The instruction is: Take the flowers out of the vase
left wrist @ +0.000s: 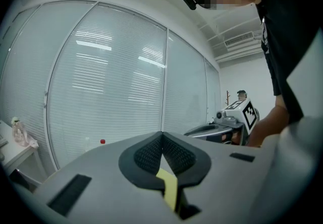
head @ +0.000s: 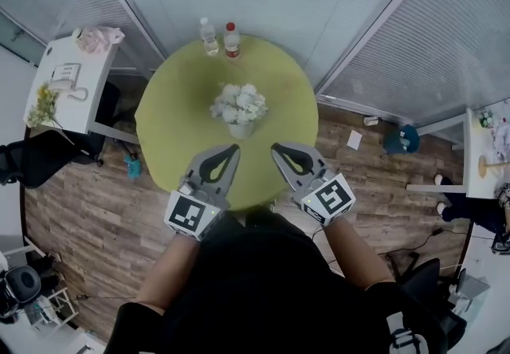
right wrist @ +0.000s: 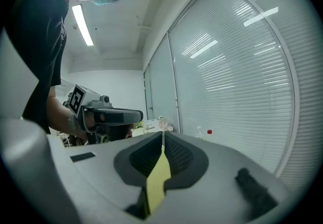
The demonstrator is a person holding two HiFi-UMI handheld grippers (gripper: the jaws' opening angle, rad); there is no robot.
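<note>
The person's arms [head: 169, 265] reach forward over the near edge of the round green table [head: 171, 121]. They run side by side, each holding its gripper close to level. The left gripper [head: 233, 150] and the right gripper [head: 276, 148] are angled slightly inward, so their tips lean toward each other without meeting. Their marker cubes face back toward the person.

The flowers [head: 238, 103], a white bunch, stand upright in the vase [head: 241, 130] at the middle of the table. The vase sits just beyond the two sets of tips and between them, near both but touched by neither. Two bottles [head: 221, 38] stand at the far edge, well apart from the grippers.

In the left gripper view the jaws are pressed together, the dark pads meeting at the tip with nothing caught between them. The right gripper view shows the same: jaws fully closed and empty.
</note>
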